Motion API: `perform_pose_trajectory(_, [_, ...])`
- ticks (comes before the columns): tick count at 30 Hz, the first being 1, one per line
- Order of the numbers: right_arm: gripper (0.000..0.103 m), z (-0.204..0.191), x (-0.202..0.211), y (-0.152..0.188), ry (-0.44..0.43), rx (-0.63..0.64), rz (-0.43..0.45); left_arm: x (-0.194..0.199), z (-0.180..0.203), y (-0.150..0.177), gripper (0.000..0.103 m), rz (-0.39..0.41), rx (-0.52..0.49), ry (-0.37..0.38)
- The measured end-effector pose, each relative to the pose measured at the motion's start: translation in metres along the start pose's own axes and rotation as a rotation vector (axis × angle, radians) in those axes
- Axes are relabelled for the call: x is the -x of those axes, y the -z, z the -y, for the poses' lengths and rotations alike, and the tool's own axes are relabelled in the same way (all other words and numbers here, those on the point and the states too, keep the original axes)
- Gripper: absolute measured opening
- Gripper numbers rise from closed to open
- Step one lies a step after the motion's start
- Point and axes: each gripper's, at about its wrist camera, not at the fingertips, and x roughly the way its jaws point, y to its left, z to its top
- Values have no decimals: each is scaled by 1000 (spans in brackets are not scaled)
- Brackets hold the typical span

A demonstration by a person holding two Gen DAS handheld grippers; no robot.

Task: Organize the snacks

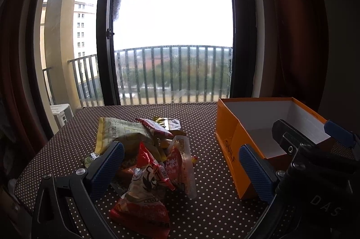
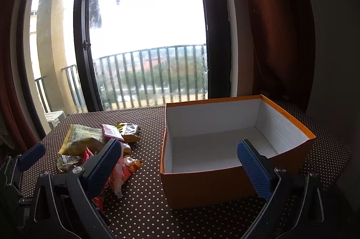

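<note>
Left wrist view: the left gripper [image 1: 182,168] hangs low over a table [image 1: 202,117] covered in brown cloth with white dots. Its blue fingers [image 1: 108,169] are spread wide and grasp nothing. Between them lies a heap of snacks [image 1: 148,155]. Nearest the camera is a red-and-white triangular packet [image 1: 144,194], standing on its base with its tip up. Behind it lies a yellow bag [image 1: 121,135], and to its right a clear-wrapped red packet [image 1: 180,167] leans on the heap. Farther back rest a small red packet [image 1: 155,126] and a dark packet [image 1: 171,124]. Whether either finger touches a packet cannot be told.

An orange box [image 1: 231,146] with a white inside stands right of the heap, apart from it, open at the top. Nothing shows inside it. The right gripper [image 1: 301,142] appears at the right edge, in front of the box, one blue finger [image 1: 339,133] raised near the box's right wall.

Right wrist view: the right gripper [image 2: 182,167] faces the box [image 2: 202,189], fingers [image 2: 254,169] released and wide, holding nothing. The right finger stands before the box's near wall, the left before the snacks [image 2: 101,142], which lie left of the box. At the far left edge a finger [image 2: 31,155] of the left gripper shows.

A glass door [image 2: 146,36] with a balcony railing [image 2: 153,72] stands beyond the table, a dark red curtain [image 2: 276,36] to its right.
</note>
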Motion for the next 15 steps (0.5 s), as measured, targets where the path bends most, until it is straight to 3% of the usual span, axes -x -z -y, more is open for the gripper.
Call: perform_pose_trajectory(15, [103, 0, -2, -1, -1, -2, -7, 0, 2, -2, 102, -3, -5, -1])
